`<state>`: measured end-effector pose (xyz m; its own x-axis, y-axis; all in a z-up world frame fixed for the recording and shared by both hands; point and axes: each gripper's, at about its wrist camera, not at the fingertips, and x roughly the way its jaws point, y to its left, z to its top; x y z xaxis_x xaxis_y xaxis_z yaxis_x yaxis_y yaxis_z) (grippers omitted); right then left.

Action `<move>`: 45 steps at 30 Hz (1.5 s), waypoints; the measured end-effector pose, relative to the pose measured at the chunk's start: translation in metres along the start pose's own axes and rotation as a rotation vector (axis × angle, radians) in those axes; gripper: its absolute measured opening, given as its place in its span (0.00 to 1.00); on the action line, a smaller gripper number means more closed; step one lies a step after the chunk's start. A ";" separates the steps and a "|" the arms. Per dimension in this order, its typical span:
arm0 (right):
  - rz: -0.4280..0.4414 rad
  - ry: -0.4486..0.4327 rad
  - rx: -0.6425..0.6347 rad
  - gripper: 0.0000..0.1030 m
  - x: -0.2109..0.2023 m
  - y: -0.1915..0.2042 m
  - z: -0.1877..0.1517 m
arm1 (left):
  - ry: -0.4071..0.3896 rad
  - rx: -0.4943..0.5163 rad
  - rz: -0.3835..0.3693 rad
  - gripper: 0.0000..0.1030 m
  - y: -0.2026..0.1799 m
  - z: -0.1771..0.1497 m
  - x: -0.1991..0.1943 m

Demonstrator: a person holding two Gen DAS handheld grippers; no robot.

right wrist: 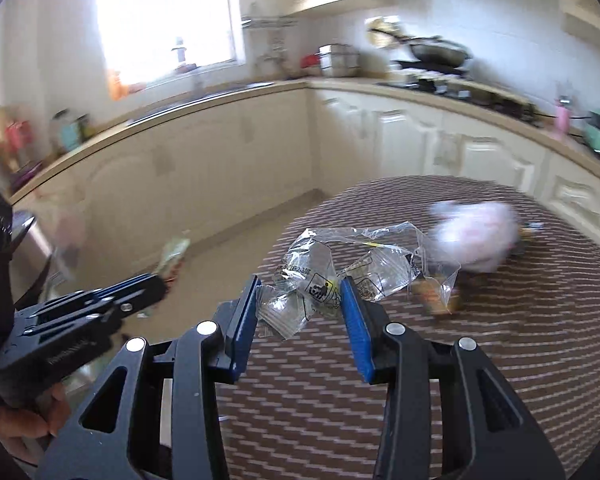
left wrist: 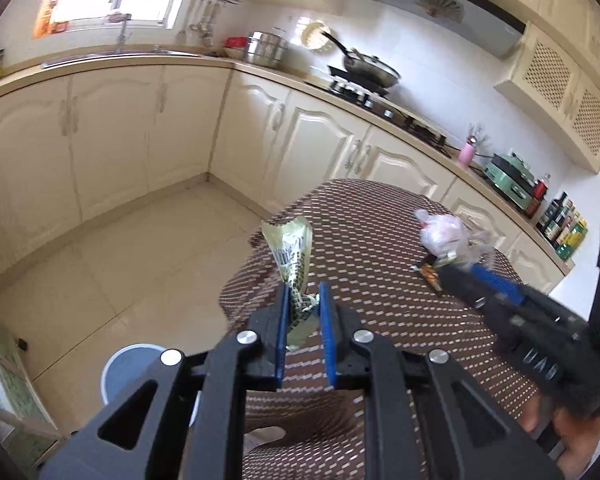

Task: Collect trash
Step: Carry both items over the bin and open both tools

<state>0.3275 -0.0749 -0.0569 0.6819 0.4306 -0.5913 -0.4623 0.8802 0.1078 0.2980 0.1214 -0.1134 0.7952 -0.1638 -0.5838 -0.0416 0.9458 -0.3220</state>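
My left gripper [left wrist: 304,292] is shut on a crumpled green-and-cream snack wrapper [left wrist: 292,252] and holds it above the left edge of the round table [left wrist: 380,312]. It also shows in the right wrist view [right wrist: 156,280], blurred, with the wrapper [right wrist: 174,254]. My right gripper [right wrist: 300,292] is open, its blue pads either side of a clear plastic bag [right wrist: 320,276] that lies on the table [right wrist: 460,360]. Beyond it lie a pinkish-white crumpled bag [right wrist: 476,240] and a small orange wrapper [right wrist: 436,300]. In the left wrist view the right gripper [left wrist: 472,268] reaches toward the pinkish bag [left wrist: 444,232].
A blue-white bin [left wrist: 136,368] stands on the tiled floor below the left gripper. Cream cabinets [left wrist: 140,128] and a counter with sink, pots and a stove with a pan [left wrist: 364,68] run along the walls behind the table.
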 end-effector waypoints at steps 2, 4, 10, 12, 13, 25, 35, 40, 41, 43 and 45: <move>0.042 0.020 -0.025 0.37 0.013 0.025 -0.001 | -0.004 -0.013 0.023 0.14 0.015 -0.003 -0.007; 0.080 0.036 -0.048 0.38 0.024 0.047 -0.003 | -0.002 -0.039 0.053 0.14 0.036 -0.007 -0.014; 0.174 0.123 -0.107 0.38 0.072 0.108 -0.015 | 0.033 -0.116 0.136 0.14 0.101 -0.027 -0.019; 0.196 0.158 -0.122 0.38 0.087 0.125 -0.025 | 0.064 -0.149 0.164 0.14 0.125 -0.038 -0.014; 0.202 0.177 -0.128 0.38 0.096 0.132 -0.029 | 0.081 -0.161 0.177 0.14 0.136 -0.043 -0.012; 0.193 0.338 -0.152 0.38 0.175 0.157 -0.068 | 0.232 -0.278 0.203 0.15 0.221 -0.087 0.050; 0.177 0.378 -0.135 0.38 0.202 0.157 -0.076 | 0.222 -0.312 0.195 0.37 0.235 -0.081 0.064; 0.183 0.385 -0.143 0.38 0.205 0.162 -0.078 | 0.238 -0.334 0.203 0.37 0.240 -0.090 0.062; 0.184 0.385 -0.146 0.38 0.205 0.164 -0.078 | 0.239 -0.337 0.204 0.37 0.241 -0.091 0.061; 0.185 0.383 -0.150 0.38 0.207 0.167 -0.078 | 0.235 -0.344 0.205 0.37 0.243 -0.092 0.058; 0.188 0.382 -0.154 0.38 0.208 0.169 -0.077 | 0.229 -0.350 0.212 0.37 0.245 -0.093 0.055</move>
<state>0.3472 0.1483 -0.2236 0.3331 0.4498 -0.8287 -0.6568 0.7413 0.1384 0.2756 0.3178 -0.2936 0.5951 -0.0723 -0.8004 -0.4213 0.8201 -0.3872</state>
